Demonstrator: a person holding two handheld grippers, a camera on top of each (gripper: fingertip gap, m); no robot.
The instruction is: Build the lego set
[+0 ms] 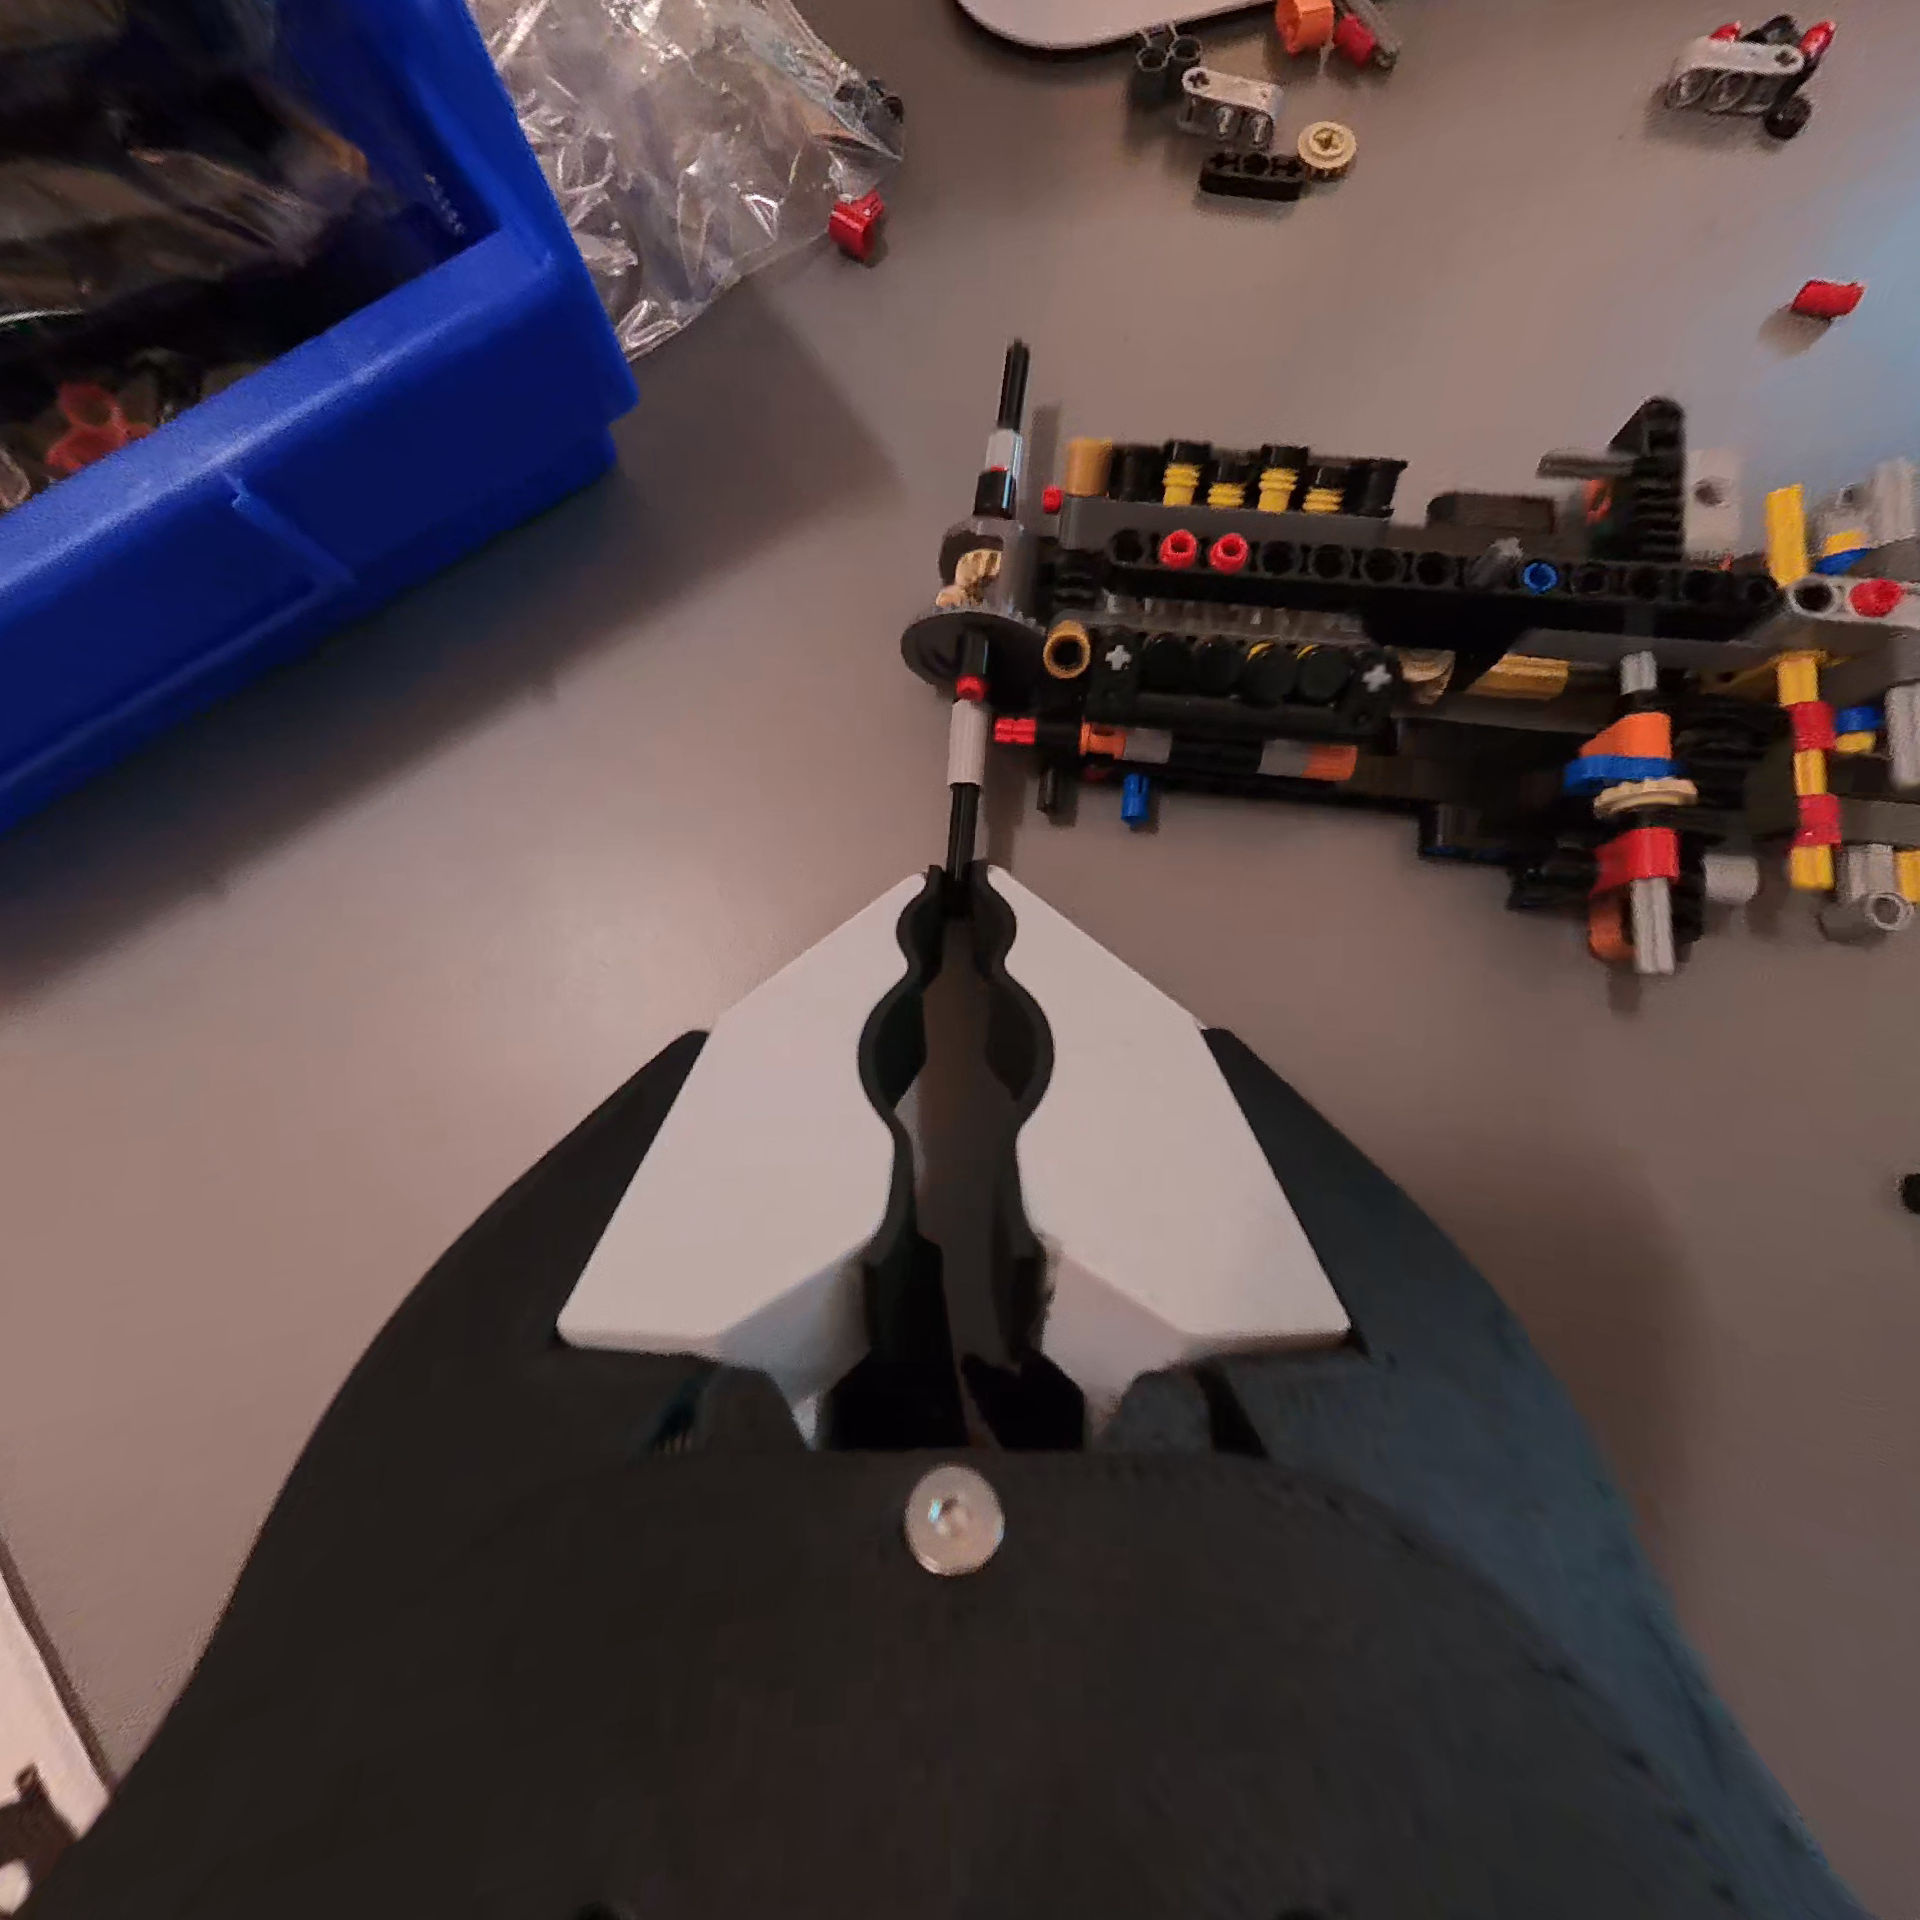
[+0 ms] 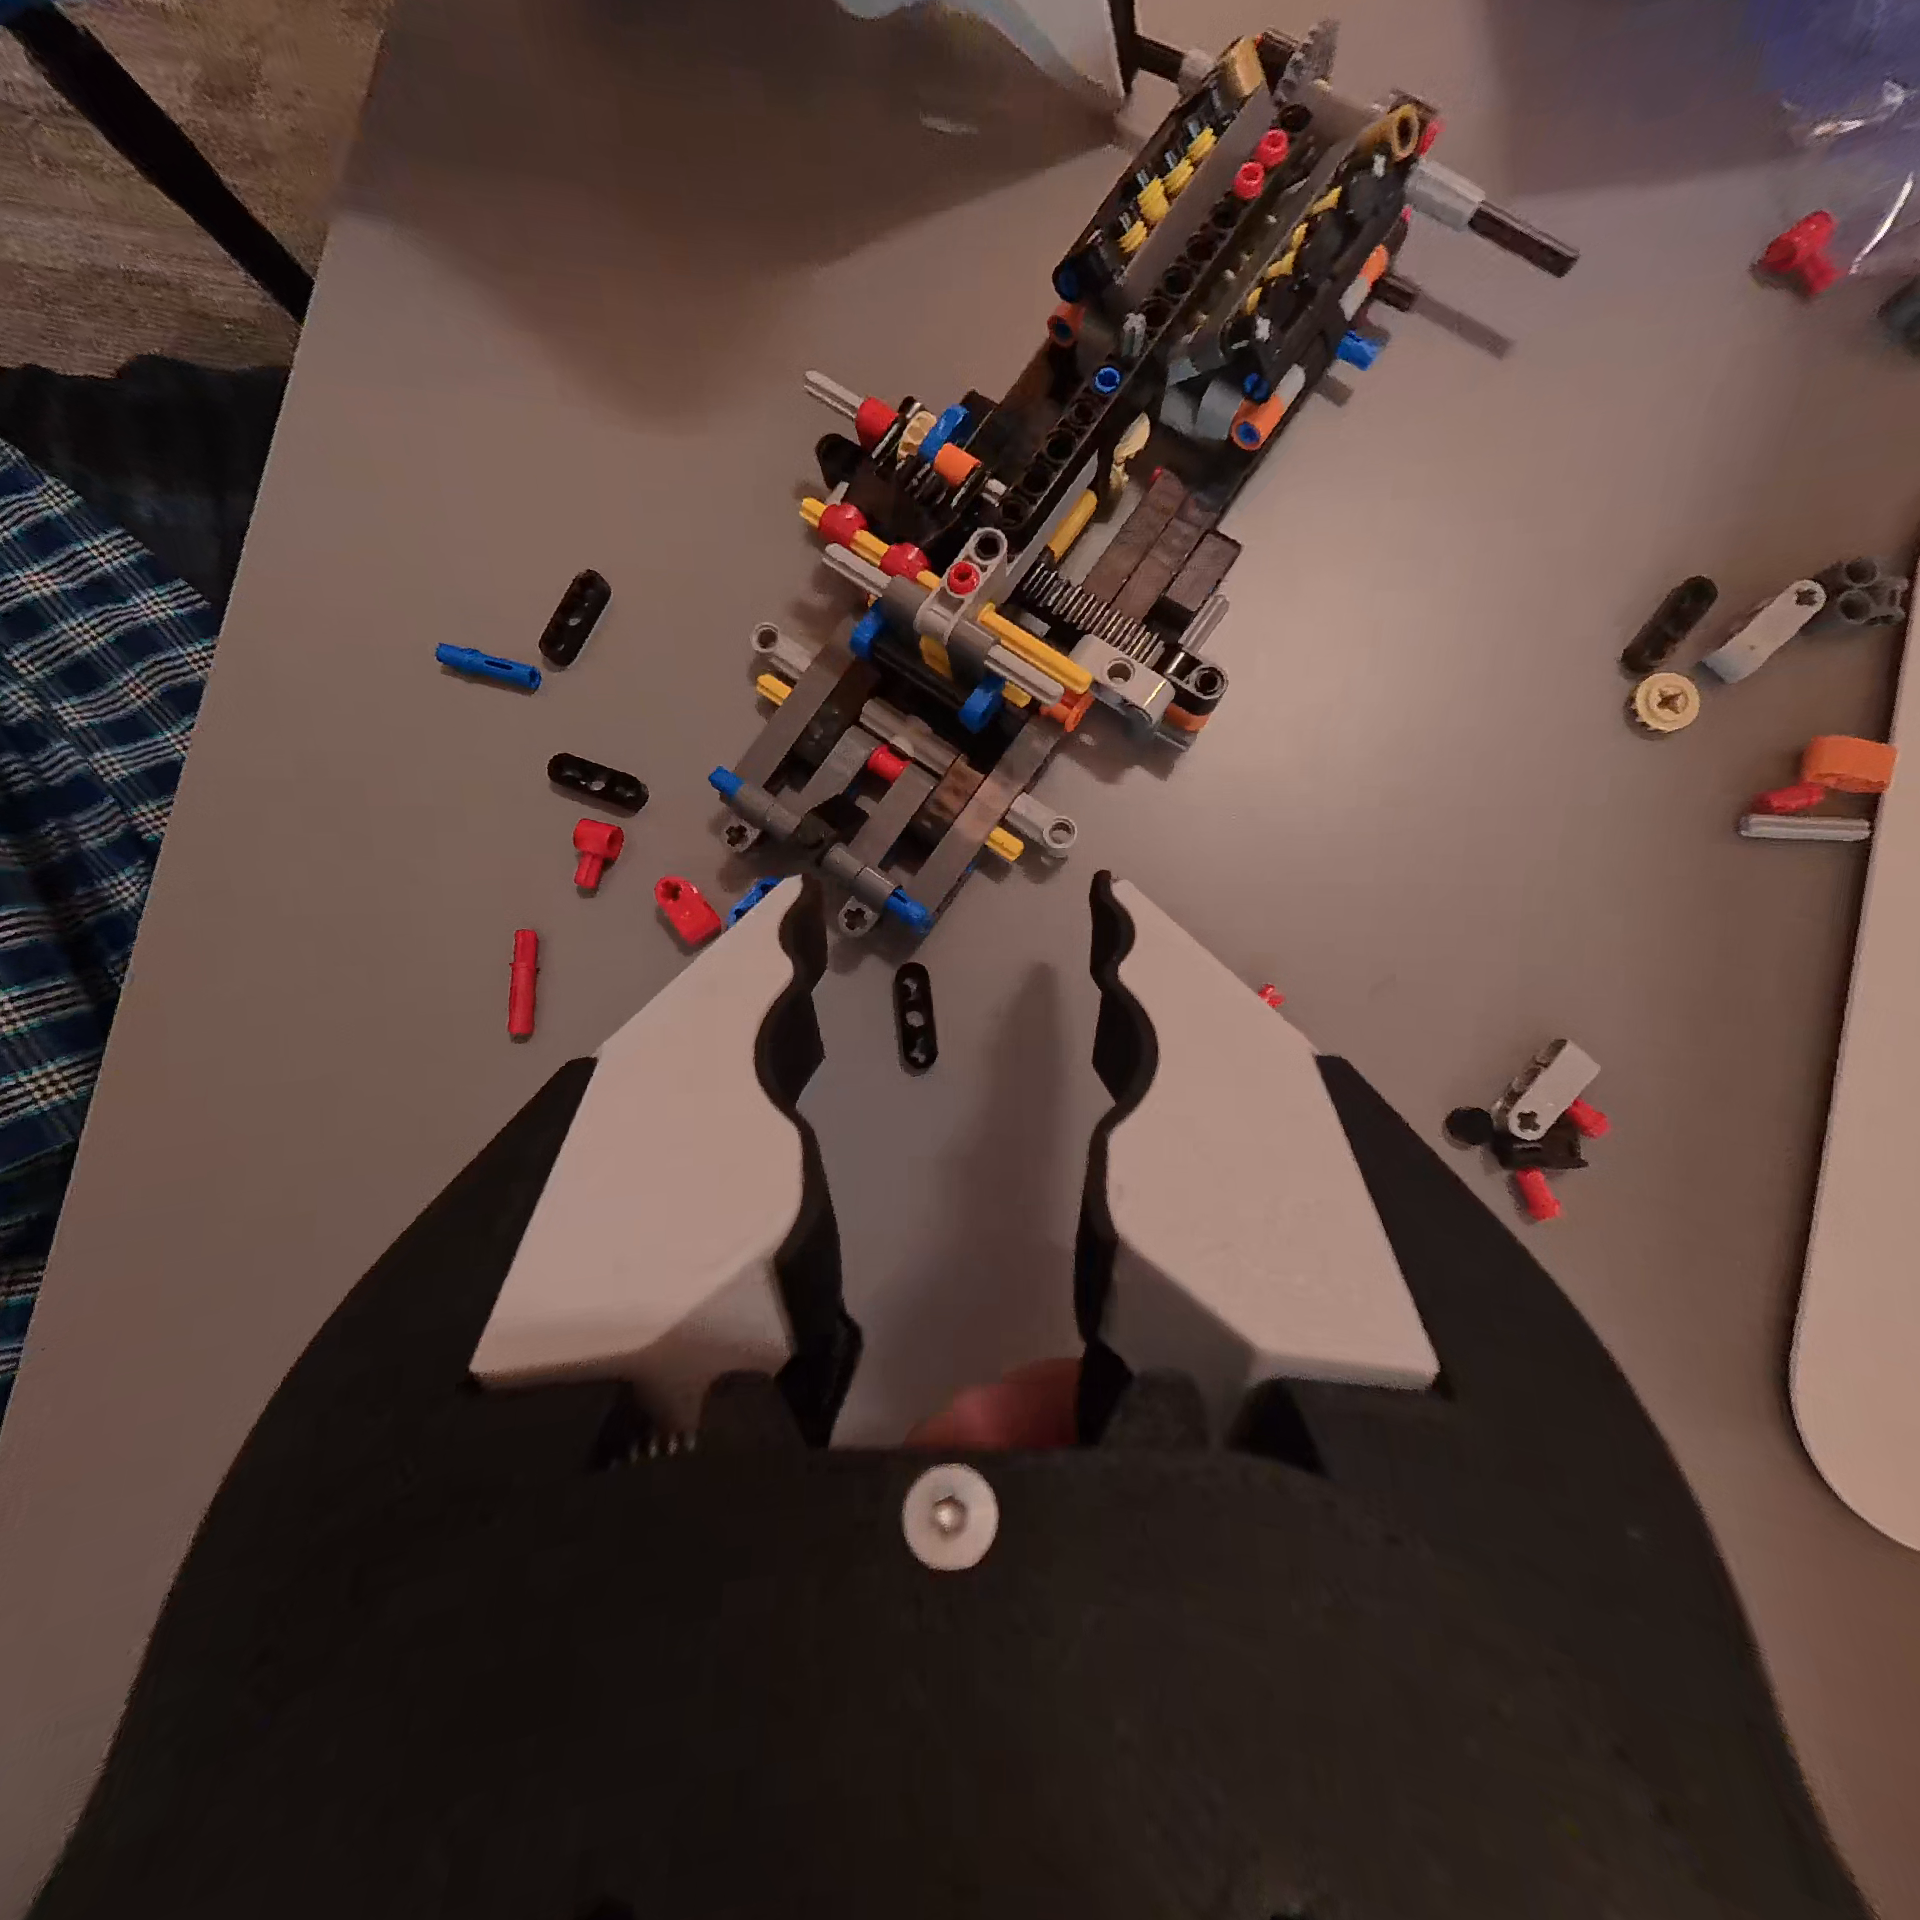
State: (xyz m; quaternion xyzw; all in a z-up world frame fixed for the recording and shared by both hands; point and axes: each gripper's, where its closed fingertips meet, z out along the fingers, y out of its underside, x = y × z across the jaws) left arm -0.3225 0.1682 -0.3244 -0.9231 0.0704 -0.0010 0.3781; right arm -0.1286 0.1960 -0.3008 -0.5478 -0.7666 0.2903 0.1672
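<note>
The partly built lego model [image 1: 1351, 623] lies on the grey table [image 1: 623, 883]. A long black axle [image 1: 964, 821] with a grey sleeve sticks out of its left end towards me. My left gripper [image 1: 958, 883] is shut on the near tip of that axle. In the right wrist view the model [image 2: 1091, 499] runs away from me, and the left gripper's white finger [image 2: 1039, 42] shows at its far end. My right gripper [image 2: 951, 904] is open just in front of the model's near end. A short black three-hole beam [image 2: 914, 1016] lies on the table between its fingers, untouched.
A blue bin [image 1: 312, 416] of parts and a clear plastic bag [image 1: 675, 156] stand at the left. Loose pieces [image 1: 1247, 114] lie at the back. More red, blue and black pieces [image 2: 592, 790] lie left of the model. A white board [image 2: 1870, 1143] lies at the right. Tip to tip, the grippers are about 20 cm apart.
</note>
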